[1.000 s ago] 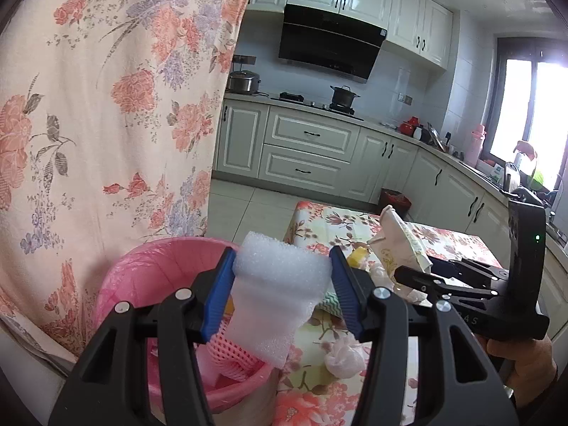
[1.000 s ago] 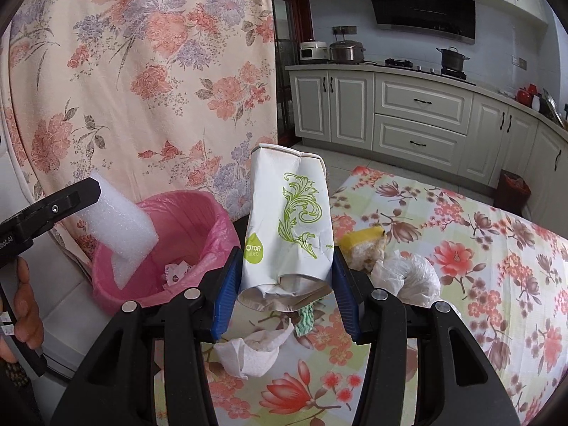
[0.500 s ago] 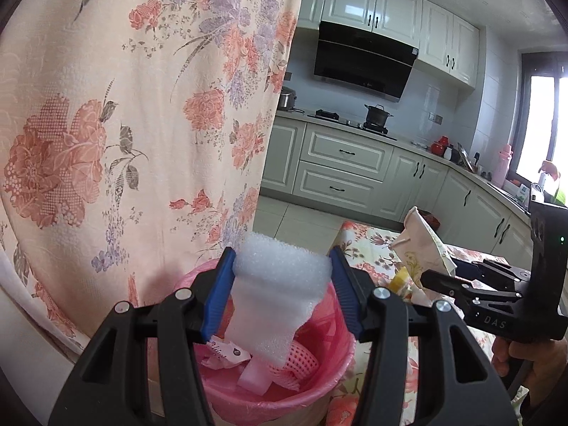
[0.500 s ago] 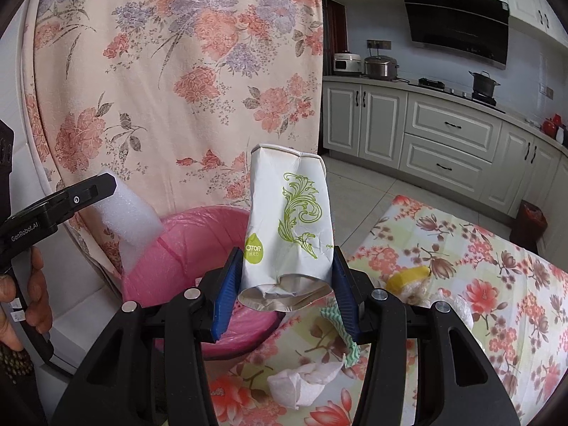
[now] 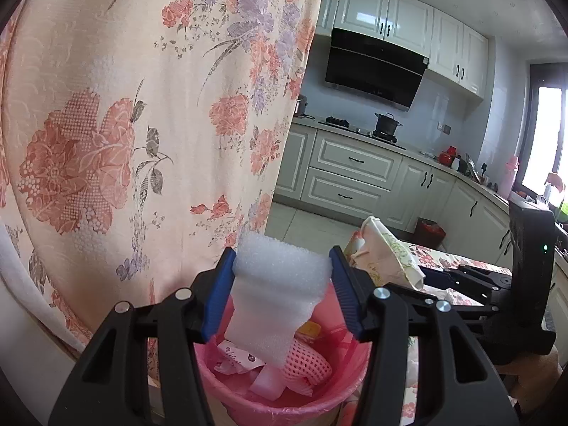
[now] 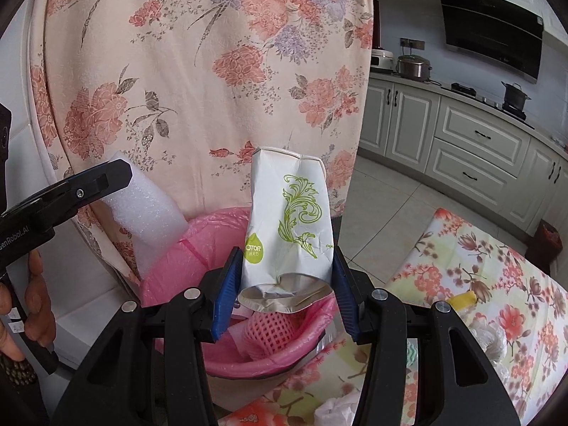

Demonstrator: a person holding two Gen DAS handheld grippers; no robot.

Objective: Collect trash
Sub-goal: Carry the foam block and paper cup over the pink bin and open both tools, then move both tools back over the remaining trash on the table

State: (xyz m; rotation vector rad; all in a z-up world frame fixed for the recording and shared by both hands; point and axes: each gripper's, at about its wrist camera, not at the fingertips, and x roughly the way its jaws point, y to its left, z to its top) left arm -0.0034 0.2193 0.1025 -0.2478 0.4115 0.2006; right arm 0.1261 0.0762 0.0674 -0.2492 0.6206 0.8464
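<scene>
My left gripper [image 5: 282, 291] is shut on a white foam block [image 5: 280, 291], which hangs over the pink bin [image 5: 284, 404] lined with a pink bag. The bin holds a pink foam net [image 5: 305, 362], a paper scrap and other bits. My right gripper [image 6: 282, 296] is shut on a crumpled white pouch with a green leaf print [image 6: 289, 227], upright, above the bin's near rim [image 6: 227, 365]. In the right wrist view the left gripper [image 6: 67, 191] and its foam block [image 6: 142, 209] show at left, above the bin's far side.
A floral curtain [image 5: 124, 124] hangs close behind the bin. The table with a floral cloth [image 6: 497, 284] lies to the right, with a yellow scrap [image 6: 461, 300], a clear plastic wad [image 6: 486, 337] and white tissue [image 6: 337, 408] on it. Kitchen cabinets [image 5: 348, 174] stand beyond.
Both grippers have carried their loads leftward from over the table to above the pink bin. The bin now sits under both; the grips are unchanged.
</scene>
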